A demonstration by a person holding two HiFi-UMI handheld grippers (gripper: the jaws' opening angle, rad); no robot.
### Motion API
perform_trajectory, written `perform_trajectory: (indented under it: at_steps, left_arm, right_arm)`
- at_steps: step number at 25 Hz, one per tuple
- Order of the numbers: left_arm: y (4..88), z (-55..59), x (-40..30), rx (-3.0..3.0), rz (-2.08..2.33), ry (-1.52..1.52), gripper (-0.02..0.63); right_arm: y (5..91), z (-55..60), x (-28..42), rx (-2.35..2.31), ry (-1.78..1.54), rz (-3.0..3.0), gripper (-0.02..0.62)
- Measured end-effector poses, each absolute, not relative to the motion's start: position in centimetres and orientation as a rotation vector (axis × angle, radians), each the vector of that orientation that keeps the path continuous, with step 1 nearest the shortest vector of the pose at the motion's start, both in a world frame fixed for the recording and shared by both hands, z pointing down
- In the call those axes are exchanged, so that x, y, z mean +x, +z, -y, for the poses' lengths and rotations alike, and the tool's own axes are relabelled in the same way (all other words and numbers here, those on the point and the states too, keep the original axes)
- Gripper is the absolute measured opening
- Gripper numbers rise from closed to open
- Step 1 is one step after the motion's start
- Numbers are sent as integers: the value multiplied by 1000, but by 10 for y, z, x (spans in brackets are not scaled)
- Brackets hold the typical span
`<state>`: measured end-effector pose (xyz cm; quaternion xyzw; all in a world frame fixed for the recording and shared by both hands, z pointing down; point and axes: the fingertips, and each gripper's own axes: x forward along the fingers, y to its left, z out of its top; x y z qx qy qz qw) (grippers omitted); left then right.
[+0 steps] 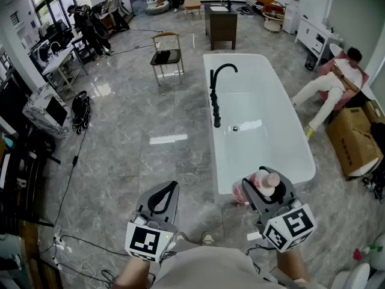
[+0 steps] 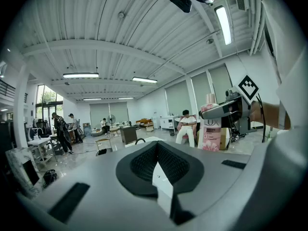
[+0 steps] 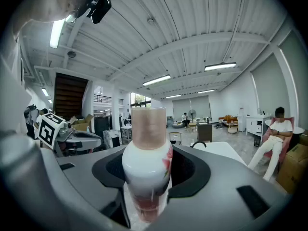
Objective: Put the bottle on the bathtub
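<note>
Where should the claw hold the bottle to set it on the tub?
High on the white body, just under the shoulder, coming from the side with jaws level. The bottle stands upright and is round and wide there; the capped neck is narrower. The right claw grips it that way now, so the base hangs free below to land on the bathtub rim.

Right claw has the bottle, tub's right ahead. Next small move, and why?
Probably ease the right claw forward until the bottle is over the near rim of the bathtub, then lower it. The bottle is upright and gripped between the jaws, but in the head view it hangs in the air at the tub's near end, not yet resting on the rim.
</note>
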<state>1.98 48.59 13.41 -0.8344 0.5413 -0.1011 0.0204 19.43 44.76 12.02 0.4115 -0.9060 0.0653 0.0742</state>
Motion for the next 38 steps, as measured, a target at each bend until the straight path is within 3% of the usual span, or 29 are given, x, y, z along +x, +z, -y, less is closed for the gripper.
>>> perform_trajectory:
  at_steps: [21, 38]
  left_arm:
    - [165, -454, 2, -2598, -1643, -388, 20]
    - [215, -276, -66, -2738, -1546, -441, 20]
  right_arm:
    - [156, -406, 183, 1096, 247, 2705, 238]
    - [203, -230, 121, 1118, 298, 2646, 238]
